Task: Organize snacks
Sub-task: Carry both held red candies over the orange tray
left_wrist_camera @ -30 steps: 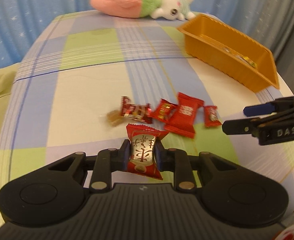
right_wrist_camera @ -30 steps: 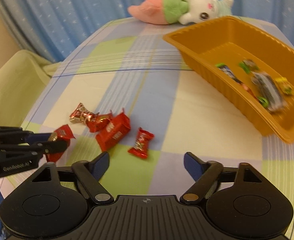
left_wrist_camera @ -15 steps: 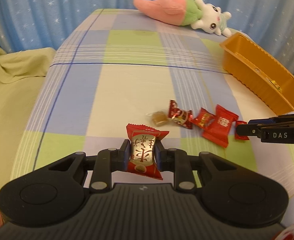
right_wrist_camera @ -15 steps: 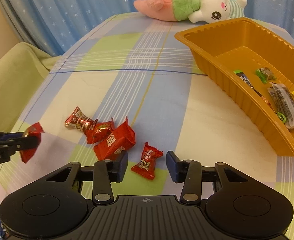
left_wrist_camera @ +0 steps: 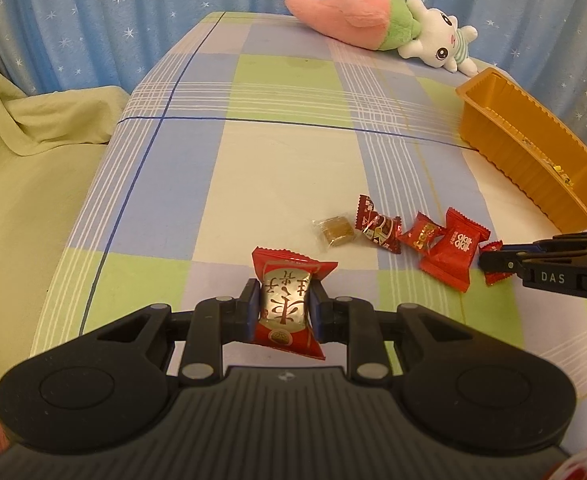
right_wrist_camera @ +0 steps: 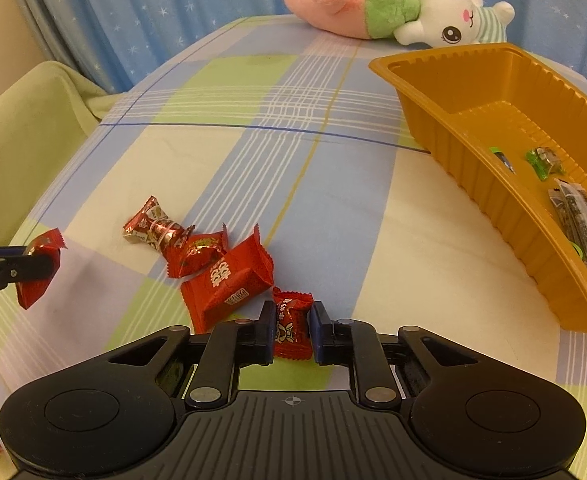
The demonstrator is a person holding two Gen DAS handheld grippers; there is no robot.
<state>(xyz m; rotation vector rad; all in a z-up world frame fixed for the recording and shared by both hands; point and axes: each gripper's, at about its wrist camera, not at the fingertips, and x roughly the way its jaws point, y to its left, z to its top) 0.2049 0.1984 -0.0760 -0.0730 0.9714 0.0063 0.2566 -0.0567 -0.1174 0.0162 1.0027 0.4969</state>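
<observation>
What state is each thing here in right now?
Left claw: shut on a red-and-silver packet, held off the cloth.
Right claw: shut on a small red candy.
Tray: partly filled.
Loose candies: lying on the cloth.
Plush: lying down.

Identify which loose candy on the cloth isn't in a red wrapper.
The clear-wrapped brown candy, at the left end of the row; the candies beside it are all in red wrappers.

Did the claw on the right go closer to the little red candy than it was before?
Yes. The right gripper came forward over the checked cloth and down, and its jaws shut on the small red candy.
</observation>
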